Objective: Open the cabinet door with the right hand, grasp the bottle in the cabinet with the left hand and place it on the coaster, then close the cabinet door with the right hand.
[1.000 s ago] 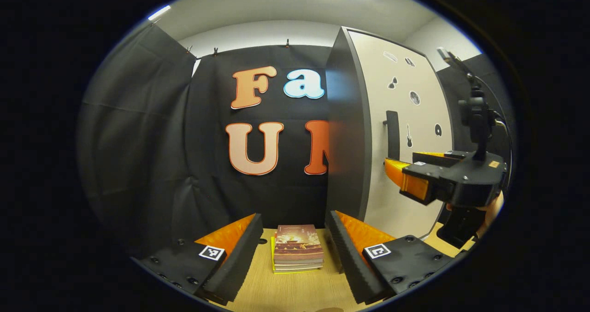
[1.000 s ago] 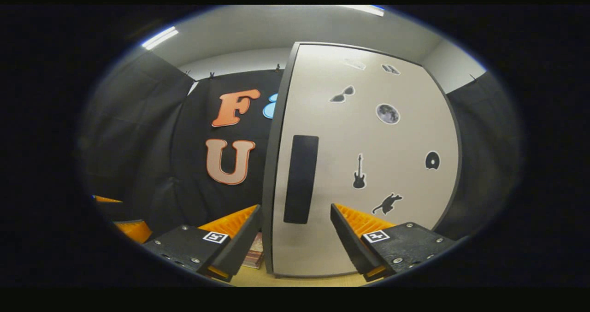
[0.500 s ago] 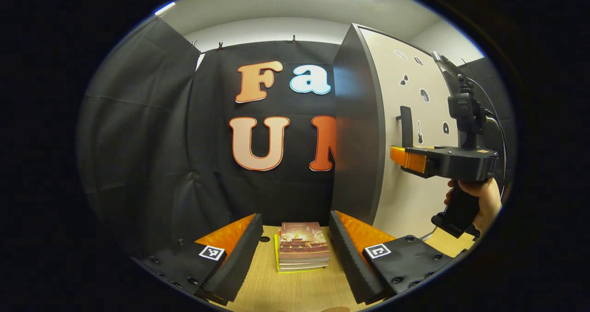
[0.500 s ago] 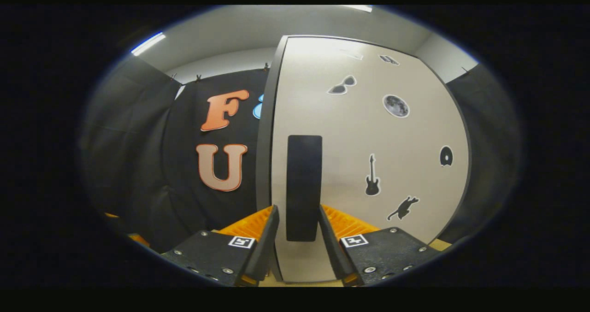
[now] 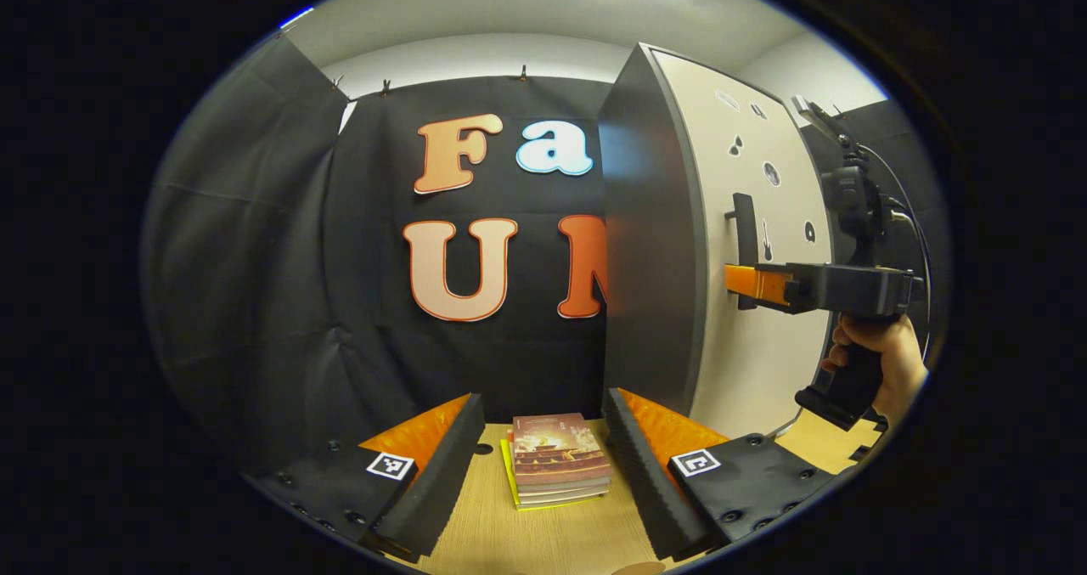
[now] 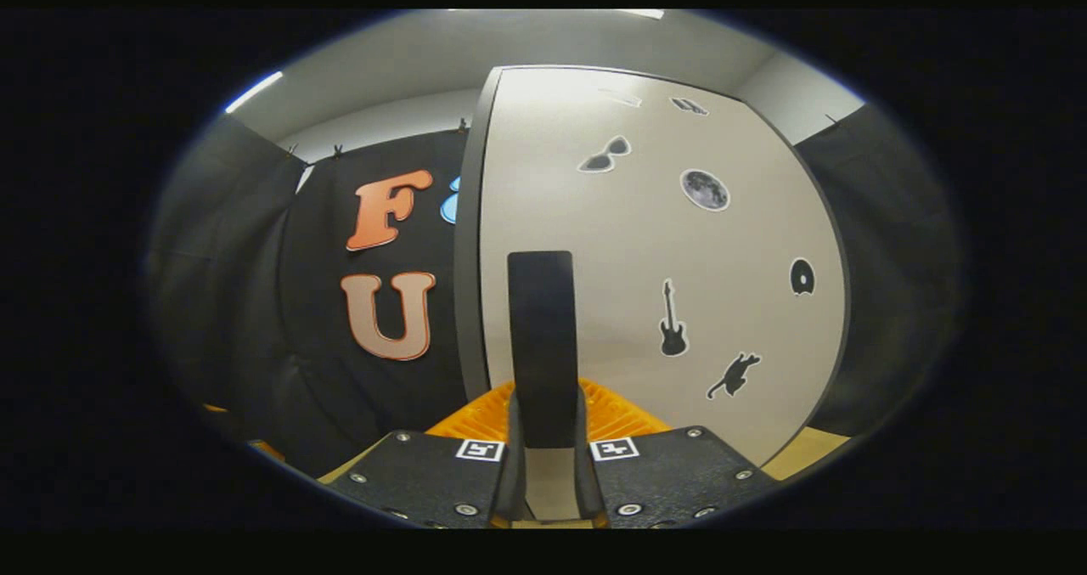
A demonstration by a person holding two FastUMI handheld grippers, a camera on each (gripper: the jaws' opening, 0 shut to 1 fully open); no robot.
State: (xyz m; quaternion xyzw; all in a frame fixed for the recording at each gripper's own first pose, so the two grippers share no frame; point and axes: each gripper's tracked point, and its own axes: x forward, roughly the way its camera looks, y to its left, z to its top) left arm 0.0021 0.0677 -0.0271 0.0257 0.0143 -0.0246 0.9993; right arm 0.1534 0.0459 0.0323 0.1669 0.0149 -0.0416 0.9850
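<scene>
The cabinet [image 5: 650, 244] stands at the right, dark-sided, with a pale door [image 6: 662, 244] that carries small black stickers and sits flush against it. A black vertical handle [image 6: 542, 337] is fixed near the door's left edge. My right gripper [image 6: 544, 414] is shut on this handle, one finger pressing each side. In the left gripper view the same right gripper [image 5: 743, 282], held by a hand [image 5: 883, 354], reaches the handle [image 5: 745, 218] from the right. My left gripper [image 5: 543, 422] hangs open above the table with nothing in it.
A small stack of books [image 5: 556, 460] lies on the wooden table [image 5: 526, 541], seen between my left gripper's fingers and just left of the cabinet's base. Black cloth walls close the booth behind and to the left.
My right gripper moved forward onto the door handle and its fingers went from wide open to shut on it. My left gripper has hardly moved.
</scene>
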